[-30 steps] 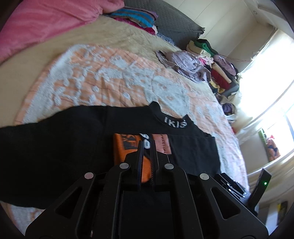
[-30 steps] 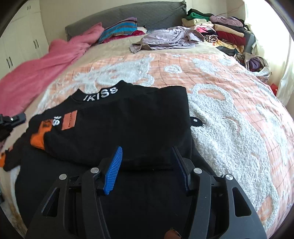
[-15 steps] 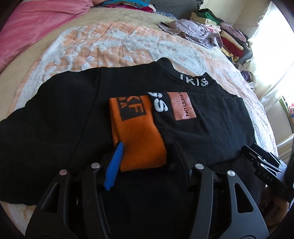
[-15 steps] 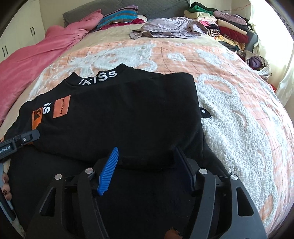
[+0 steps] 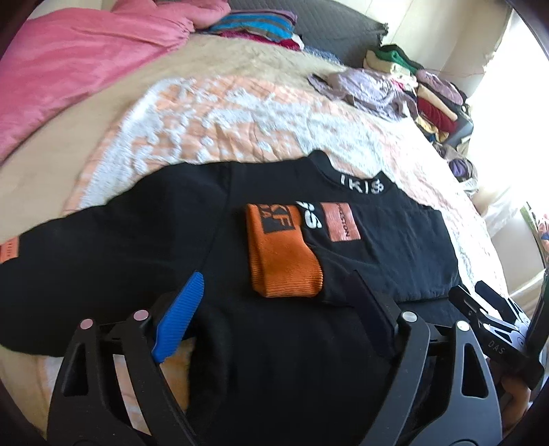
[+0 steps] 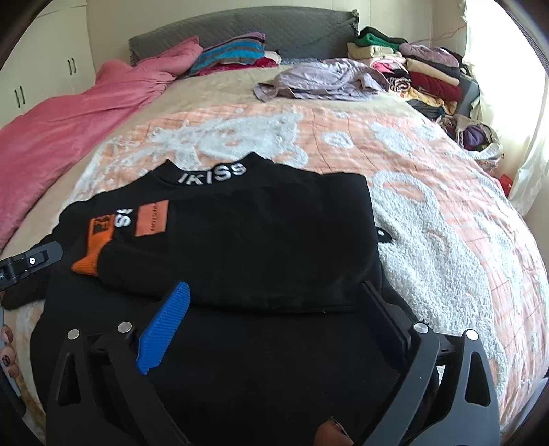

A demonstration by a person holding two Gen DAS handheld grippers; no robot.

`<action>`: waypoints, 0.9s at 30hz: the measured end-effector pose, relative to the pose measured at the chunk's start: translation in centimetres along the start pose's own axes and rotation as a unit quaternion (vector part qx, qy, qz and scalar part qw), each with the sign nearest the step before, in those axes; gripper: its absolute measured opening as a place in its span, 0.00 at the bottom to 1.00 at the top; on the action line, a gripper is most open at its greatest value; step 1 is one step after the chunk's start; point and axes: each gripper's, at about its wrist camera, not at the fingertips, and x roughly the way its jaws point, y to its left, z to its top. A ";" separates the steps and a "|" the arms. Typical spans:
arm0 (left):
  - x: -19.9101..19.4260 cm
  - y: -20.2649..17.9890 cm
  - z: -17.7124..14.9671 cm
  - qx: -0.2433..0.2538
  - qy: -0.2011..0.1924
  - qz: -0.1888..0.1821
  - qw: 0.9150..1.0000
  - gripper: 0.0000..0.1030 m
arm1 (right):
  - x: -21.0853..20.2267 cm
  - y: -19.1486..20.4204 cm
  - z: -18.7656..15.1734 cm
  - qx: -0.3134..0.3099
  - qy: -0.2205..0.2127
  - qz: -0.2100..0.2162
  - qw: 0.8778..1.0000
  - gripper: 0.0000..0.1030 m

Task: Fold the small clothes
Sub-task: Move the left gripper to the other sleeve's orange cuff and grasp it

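A black top (image 5: 171, 240) (image 6: 257, 240) with white collar lettering lies flat on the bed. One sleeve is folded across the chest, its orange cuff (image 5: 281, 257) (image 6: 92, 247) lying on the body. My left gripper (image 5: 274, 284) hovers just short of the cuff, jaws opening, nothing between the pads. My right gripper (image 6: 274, 291) hangs over the folded sleeve's lower edge, jaws opening wide, not pressing the cloth. The other sleeve (image 5: 51, 250) stretches out to the left in the left wrist view.
The peach and white quilt (image 6: 429, 212) covers the bed. A pink blanket (image 6: 85, 113) lies along the left side. A crumpled lilac garment (image 6: 322, 79) and stacks of folded clothes (image 6: 422, 72) sit at the far right, near the grey headboard (image 6: 274, 27).
The left gripper let go of the orange cuff and drew back, its jaws spreading apart. The right gripper's jaws widened and it pulled back slightly. The sleeve stays folded on the chest.
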 end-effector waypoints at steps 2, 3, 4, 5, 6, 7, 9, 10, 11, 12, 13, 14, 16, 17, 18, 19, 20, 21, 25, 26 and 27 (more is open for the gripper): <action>-0.7 0.2 0.0 -0.004 -0.006 0.008 1.000 0.84 | -0.6 0.6 0.2 -0.007 -0.006 0.000 1.000 0.95; -1.0 0.3 0.0 -0.003 -0.008 0.010 1.000 0.91 | -0.8 0.9 0.2 -0.011 -0.008 -0.001 1.000 0.95; -1.3 0.5 0.0 -0.004 -0.012 0.014 1.000 0.91 | -1.1 1.3 0.3 -0.017 -0.012 -0.002 1.000 0.95; -1.8 0.6 0.0 -0.004 -0.016 0.020 1.000 0.91 | -1.5 1.7 0.4 -0.022 -0.016 -0.004 1.000 0.95; -2.2 0.8 0.0 -0.004 -0.020 0.022 1.000 0.91 | -1.8 2.0 0.4 -0.025 -0.020 -0.005 0.999 0.95; -2.4 0.9 0.0 -0.005 -0.022 0.024 0.999 0.91 | -2.1 2.4 0.5 -0.030 -0.024 -0.004 0.999 0.95; -3.1 1.3 -0.1 -0.009 -0.028 0.029 0.999 0.91 | -2.5 3.0 0.7 -0.037 -0.030 -0.003 0.999 0.95; -3.5 1.6 -0.1 -0.011 -0.031 0.030 0.999 0.91 | -2.8 3.4 0.8 -0.041 -0.033 -0.002 0.999 0.95; -3.8 1.9 -0.2 -0.013 -0.033 0.031 0.999 0.91 | -3.0 3.7 0.9 -0.045 -0.036 0.001 0.998 0.95; -4.1 2.1 -0.2 -0.015 -0.035 0.034 0.999 0.91 | -3.2 4.1 1.0 -0.049 -0.038 0.003 0.998 0.95; -4.4 2.4 -0.3 -0.017 -0.039 0.038 0.998 0.91 | -3.3 4.5 1.0 -0.053 -0.040 0.005 0.998 0.95; -4.7 2.7 -0.3 -0.019 -0.041 0.040 0.998 0.91 | -3.5 4.9 1.1 -0.057 -0.043 0.010 0.997 0.95; -5.3 3.3 -0.4 -0.023 -0.046 0.048 0.998 0.91 | -3.9 5.7 1.3 -0.063 -0.047 0.015 0.997 0.95; -5.6 3.7 -0.5 -0.026 -0.048 0.054 0.997 0.91 | -4.0 6.1 1.3 -0.066 -0.048 0.017 0.997 0.95; -5.9 4.1 -0.6 -0.030 -0.051 0.061 0.996 0.91 | -4.1 6.6 1.4 -0.070 -0.051 0.021 0.996 0.95; -6.1 4.4 -0.6 -0.032 -0.053 0.064 0.996 0.91 | -4.2 7.1 1.5 -0.073 -0.052 0.024 0.996 0.95; -6.4 5.0 -0.7 -0.036 -0.055 0.069 0.995 0.91 | -4.3 7.7 1.5 -0.078 -0.054 0.031 0.995 0.95; -6.6 5.5 -0.8 -0.040 -0.057 0.074 0.995 0.91 | -4.4 8.2 1.5 -0.081 -0.055 0.035 0.995 0.95; -7.5 7.7 -1.2 -0.060 -0.062 0.095 0.992 0.91 | -4.5 10.3 1.6 -0.097 -0.057 0.049 0.992 0.95; -7.7 8.1 -1.3 -0.064 -0.063 0.097 0.991 0.91 | -4.5 10.9 1.7 -0.102 -0.057 0.052 0.992 0.95; -7.9 8.8 -1.4 -0.070 -0.065 0.102 0.990 0.91 | -4.4 11.4 1.7 -0.107 -0.056 0.054 0.991 0.95</action>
